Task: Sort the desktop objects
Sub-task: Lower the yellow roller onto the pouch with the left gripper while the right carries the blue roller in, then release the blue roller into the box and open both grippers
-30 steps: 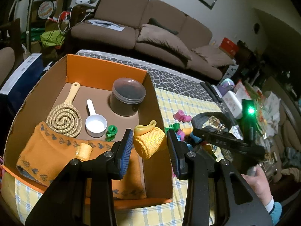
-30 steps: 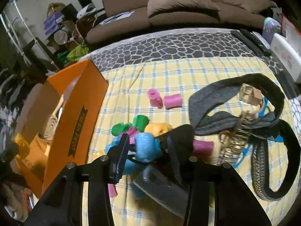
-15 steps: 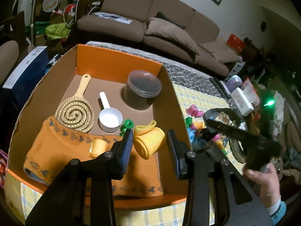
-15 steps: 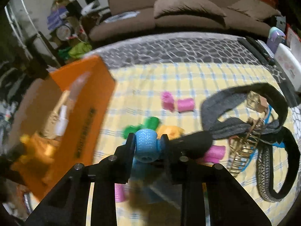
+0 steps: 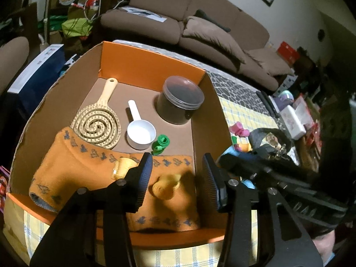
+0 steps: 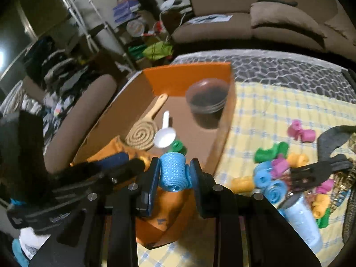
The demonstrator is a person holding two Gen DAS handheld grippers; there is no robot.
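Observation:
An orange cardboard box [image 5: 142,66] holds a spiral hairbrush [image 5: 96,124], a white scoop [image 5: 141,131], a dark jar [image 5: 180,102], a green roller [image 5: 161,143], an orange cloth [image 5: 89,169] and a yellow roller [image 5: 123,166]. My left gripper [image 5: 178,176] is open above the cloth; a blurred yellow roller [image 5: 166,183] lies below, between its fingers. My right gripper [image 6: 174,173] is shut on a blue roller [image 6: 173,171] over the box's near corner [image 6: 224,122]. Loose coloured rollers [image 6: 278,166] lie on the checked cloth.
A grey headband [image 6: 329,142], a gold hair claw [image 6: 347,178] and a pale blue bottle [image 6: 302,218] lie right of the rollers. A brown sofa [image 5: 200,22] stands behind the table. Clutter and shelves stand at left [image 6: 66,55].
My left gripper has opened and the yellow roller has dropped onto the orange cloth. My right gripper has carried the blue roller left from the pile to over the box.

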